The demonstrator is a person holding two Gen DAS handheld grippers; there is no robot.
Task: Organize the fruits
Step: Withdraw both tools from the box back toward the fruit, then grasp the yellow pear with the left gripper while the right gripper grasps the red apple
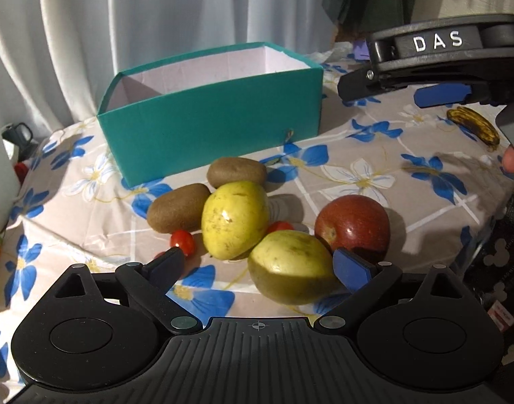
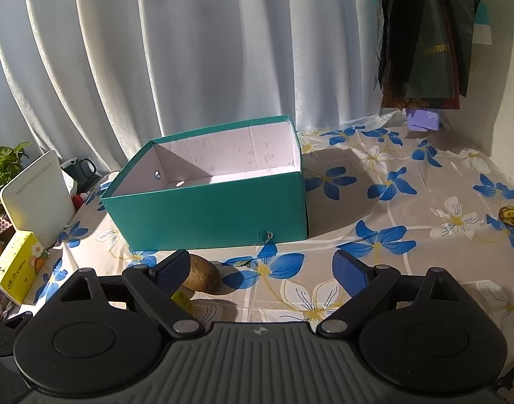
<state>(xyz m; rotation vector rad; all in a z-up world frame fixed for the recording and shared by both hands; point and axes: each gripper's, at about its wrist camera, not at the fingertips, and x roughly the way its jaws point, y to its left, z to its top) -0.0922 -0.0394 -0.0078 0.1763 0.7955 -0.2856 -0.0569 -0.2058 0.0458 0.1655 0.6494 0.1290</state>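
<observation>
An empty teal box [image 1: 210, 114] [image 2: 210, 215] stands on the flowered tablecloth [image 1: 358, 175]. In front of it lie two kiwis [image 1: 178, 207] [image 1: 236, 171], two yellow-green fruits [image 1: 235, 219] [image 1: 290, 266], a red apple [image 1: 353, 224] and two cherry tomatoes [image 1: 183, 240] [image 1: 279, 226]. My left gripper [image 1: 257, 264] is open; the nearer yellow-green fruit lies between its fingers, close to the right pad [image 1: 353, 267]. My right gripper [image 2: 260, 269] is open with nothing in it, and one kiwi [image 2: 201, 274] sits by its left finger. A dark, overripe banana [image 1: 476, 128] lies far right.
A white curtain [image 2: 189, 67] hangs behind the table. At the left edge stand a white device [image 2: 38, 192], a yellow tissue box [image 2: 18, 269], a dark mug [image 2: 82, 168] and a plant [image 2: 4, 165]. Dark bags [image 2: 422, 33] hang at the back right corner.
</observation>
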